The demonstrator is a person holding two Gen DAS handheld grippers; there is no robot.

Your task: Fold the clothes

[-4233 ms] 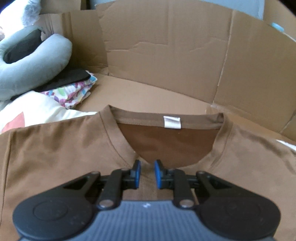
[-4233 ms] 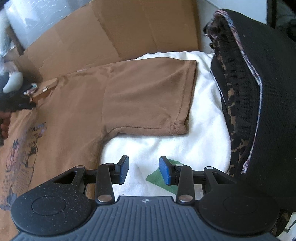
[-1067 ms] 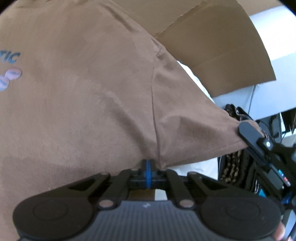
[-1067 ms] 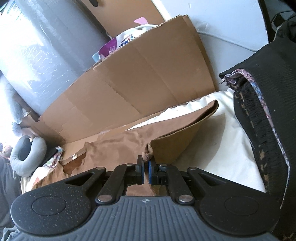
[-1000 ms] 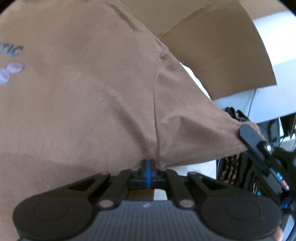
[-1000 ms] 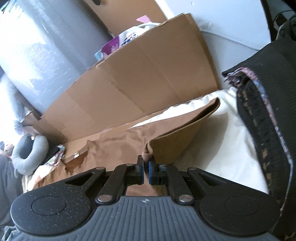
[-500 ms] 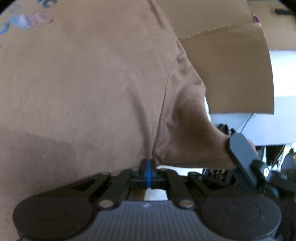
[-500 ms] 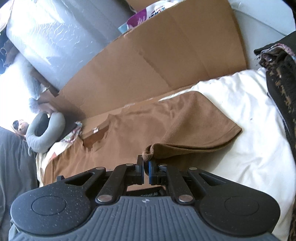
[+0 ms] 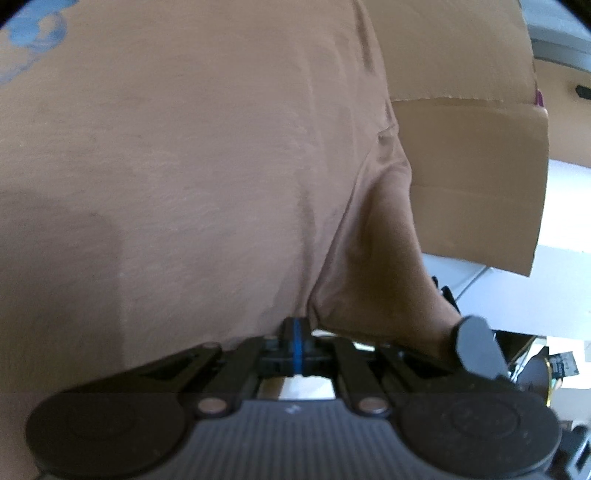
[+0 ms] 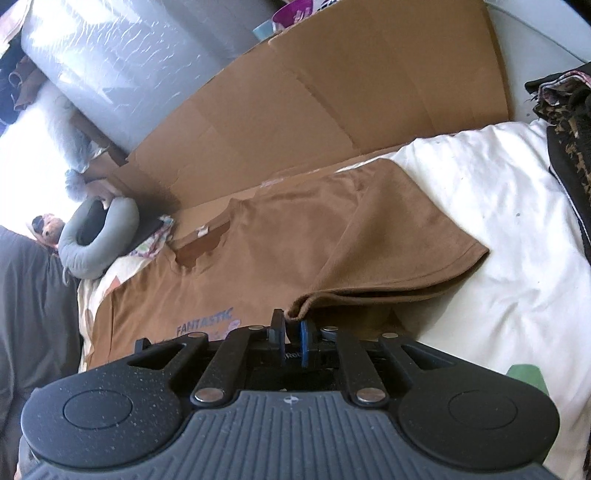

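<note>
Left gripper (image 9: 295,345): blue pads pressed together, clenched on the underarm edge of the brown T-shirt (image 9: 192,155); cloth fills nearly the whole left wrist view, slightly blurred. Tip of the right gripper (image 9: 476,347) visible at lower right of that view only, just below the sleeve (image 9: 384,266).

Right gripper (image 10: 291,338): pads slightly apart, a narrow gap between them, sleeve hem corner (image 10: 297,308) just above the gap; whether cloth is touched, not discernible. Black body of the other tool partly seen behind the pads.

Right wrist view alone gives the whole layout: T-shirt spread front-up across flattened cardboard (image 10: 332,110) and a white sheet (image 10: 498,258), sleeve folded inward over the chest, collar (image 10: 199,251) with small white tag (image 10: 202,231), unreadable.

Edges: folded sleeve edge running right from the pads toward the sheet; open white sheet to the right of it; dark patterned clothing pile (image 10: 569,147) at far right border; green scrap (image 10: 526,374) near the right tool body.

Writing: "FANTASTIC" (image 10: 205,322) in blue on the chest; blue print fragment (image 9: 33,29) at upper left of the left wrist view, illegible.

Farther: grey neck pillow (image 10: 99,243), floral fabric (image 10: 151,240) beside it, bubble wrap roll (image 10: 129,48) behind the cardboard.
</note>
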